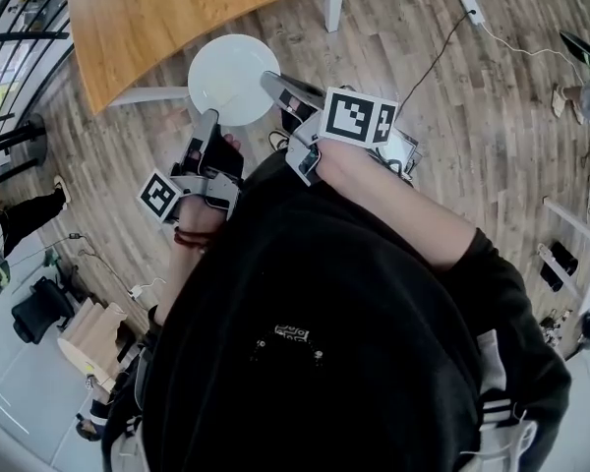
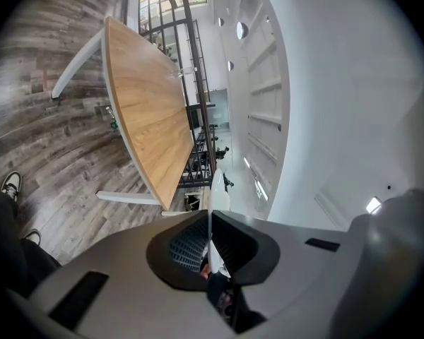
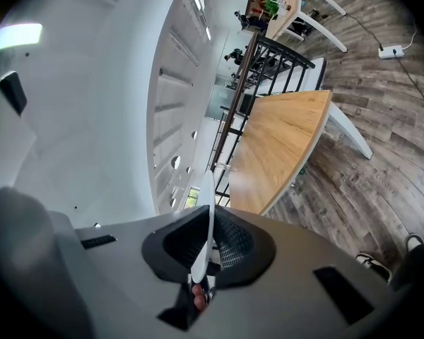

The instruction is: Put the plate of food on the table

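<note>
A round white plate (image 1: 233, 77) hangs over the wood floor, just off the near edge of a wooden table (image 1: 167, 8). Its top looks bare. My left gripper (image 1: 207, 124) is shut on the plate's near-left rim. My right gripper (image 1: 274, 86) is shut on its right rim. In the left gripper view the plate (image 2: 211, 242) shows edge-on as a thin white line pinched between the jaws of the left gripper (image 2: 210, 221). The right gripper view shows the same thin rim of the plate (image 3: 205, 235) between the jaws of the right gripper (image 3: 210, 214), with the table (image 3: 283, 143) ahead.
White table legs (image 1: 333, 6) stand on the plank floor. A power strip (image 1: 470, 6) and its cable lie at the upper right. A black railing (image 1: 20, 28) runs along the left. My black top fills the lower middle of the head view.
</note>
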`<state>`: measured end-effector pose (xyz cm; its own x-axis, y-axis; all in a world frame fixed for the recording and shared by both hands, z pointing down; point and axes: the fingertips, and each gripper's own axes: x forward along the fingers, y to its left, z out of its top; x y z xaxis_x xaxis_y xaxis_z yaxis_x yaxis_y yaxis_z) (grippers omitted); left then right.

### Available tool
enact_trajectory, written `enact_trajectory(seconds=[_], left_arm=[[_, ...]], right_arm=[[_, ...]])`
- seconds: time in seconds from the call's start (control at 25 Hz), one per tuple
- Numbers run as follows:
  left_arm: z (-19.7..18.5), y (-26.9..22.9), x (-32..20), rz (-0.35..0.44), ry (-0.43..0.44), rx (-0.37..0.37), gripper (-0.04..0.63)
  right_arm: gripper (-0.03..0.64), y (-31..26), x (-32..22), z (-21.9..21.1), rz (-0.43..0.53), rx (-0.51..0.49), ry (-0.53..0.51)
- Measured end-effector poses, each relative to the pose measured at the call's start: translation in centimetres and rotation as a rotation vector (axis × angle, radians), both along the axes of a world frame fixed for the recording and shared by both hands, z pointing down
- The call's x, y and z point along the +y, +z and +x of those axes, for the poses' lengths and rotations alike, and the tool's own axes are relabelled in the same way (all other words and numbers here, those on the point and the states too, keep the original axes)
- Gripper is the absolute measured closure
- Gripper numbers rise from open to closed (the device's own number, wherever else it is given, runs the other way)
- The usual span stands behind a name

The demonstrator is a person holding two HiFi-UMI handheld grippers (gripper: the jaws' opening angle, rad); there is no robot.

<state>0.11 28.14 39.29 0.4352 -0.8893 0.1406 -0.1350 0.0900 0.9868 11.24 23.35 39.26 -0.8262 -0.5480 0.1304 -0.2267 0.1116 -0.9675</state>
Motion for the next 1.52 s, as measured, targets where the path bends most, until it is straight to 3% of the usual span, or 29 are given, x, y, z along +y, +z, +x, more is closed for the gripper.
enact_trajectory(seconds=[0.52,0.96,1.28,1.52], left_arm=[[-10.2,0.0,-4.2,-0.017,0.011,0.015,0.577],[-16.9,1.7,-3.0,-0.022,-0.095,0.037,0.577],[-18.3,2.5,-2.1,-0.044,-0.142,0.068,0.577],[-17.9,3.7,-9.0,-0.078,-0.147,0.063,0.577]], right_arm=[[0.588,0.0,-4.1,-10.4,-0.01,0.041,-0.004],[0.588,1.6,-4.1,-17.6,-0.036,0.063,-0.11],[0.588,2.3,-3.7,-19.5,-0.061,0.091,-0.166],[0.588,3.6,-10.7,-19.0,-0.093,0.09,-0.178]])
